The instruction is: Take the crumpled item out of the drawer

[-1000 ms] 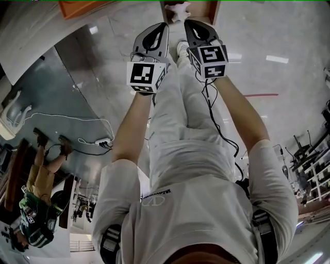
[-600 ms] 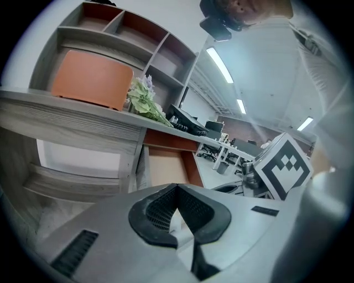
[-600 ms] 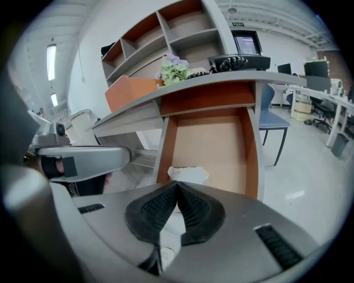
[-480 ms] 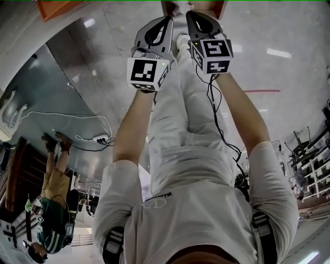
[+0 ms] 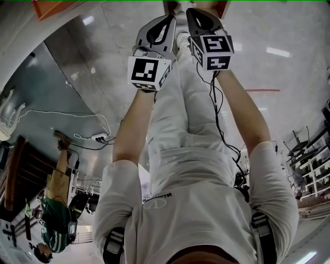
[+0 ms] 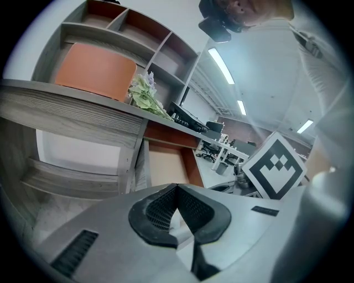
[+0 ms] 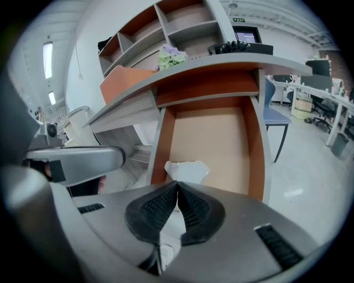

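Observation:
A white crumpled item (image 7: 187, 170) lies at the near end of the open drawer (image 7: 257, 149), whose inside is orange-brown. My right gripper (image 7: 177, 185) hangs just in front of and above it, pads pressed together with nothing between them. My left gripper (image 6: 176, 188) is shut and empty too, beside the right one and aimed left of the drawer (image 6: 166, 163). In the head view both grippers, left (image 5: 169, 18) and right (image 5: 191, 11), point at the drawer's front (image 5: 220, 6) at the top edge.
The drawer sits under a grey desk top (image 7: 232, 61) with shelves, a plant (image 7: 172, 55) and an orange panel (image 7: 124, 80) above. A blue chair (image 7: 276, 119) stands right of it. A white cable (image 5: 67, 117) and power strip (image 5: 100, 137) lie on the floor at left.
Both grippers have crept a little toward the drawer, side by side and still shut. A person in the background at the left has walked on.

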`<action>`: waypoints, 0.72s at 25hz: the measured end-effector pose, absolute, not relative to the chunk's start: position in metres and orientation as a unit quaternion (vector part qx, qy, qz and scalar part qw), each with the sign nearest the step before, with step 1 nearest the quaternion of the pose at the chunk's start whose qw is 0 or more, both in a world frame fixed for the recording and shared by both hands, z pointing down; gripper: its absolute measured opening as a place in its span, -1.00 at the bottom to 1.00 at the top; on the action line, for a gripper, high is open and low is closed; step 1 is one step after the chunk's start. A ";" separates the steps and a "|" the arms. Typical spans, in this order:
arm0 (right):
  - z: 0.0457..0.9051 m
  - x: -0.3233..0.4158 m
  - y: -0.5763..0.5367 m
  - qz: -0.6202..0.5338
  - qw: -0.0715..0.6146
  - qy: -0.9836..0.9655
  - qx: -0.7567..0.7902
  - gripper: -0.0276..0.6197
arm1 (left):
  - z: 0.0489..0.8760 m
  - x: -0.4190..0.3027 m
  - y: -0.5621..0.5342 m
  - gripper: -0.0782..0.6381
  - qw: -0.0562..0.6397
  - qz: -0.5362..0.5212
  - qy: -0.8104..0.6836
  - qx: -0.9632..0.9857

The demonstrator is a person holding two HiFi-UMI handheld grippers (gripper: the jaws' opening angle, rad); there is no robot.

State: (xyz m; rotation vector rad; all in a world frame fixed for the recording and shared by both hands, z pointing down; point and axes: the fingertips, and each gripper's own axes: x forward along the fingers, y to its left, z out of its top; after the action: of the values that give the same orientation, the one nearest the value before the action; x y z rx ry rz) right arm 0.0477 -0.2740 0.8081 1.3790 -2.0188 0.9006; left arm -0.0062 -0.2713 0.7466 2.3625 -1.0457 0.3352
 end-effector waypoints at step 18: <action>0.827 0.040 -0.276 0.356 0.280 -0.744 0.491 -0.57 | 0.757 -0.006 -0.277 -0.78 0.276 0.122 -0.381 0.874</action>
State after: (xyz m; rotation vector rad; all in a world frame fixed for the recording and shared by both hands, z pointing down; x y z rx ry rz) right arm 0.0401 -0.2759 0.8266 1.3170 -1.9960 0.9537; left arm -0.0058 -0.2765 0.7567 2.3466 -1.0241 0.3289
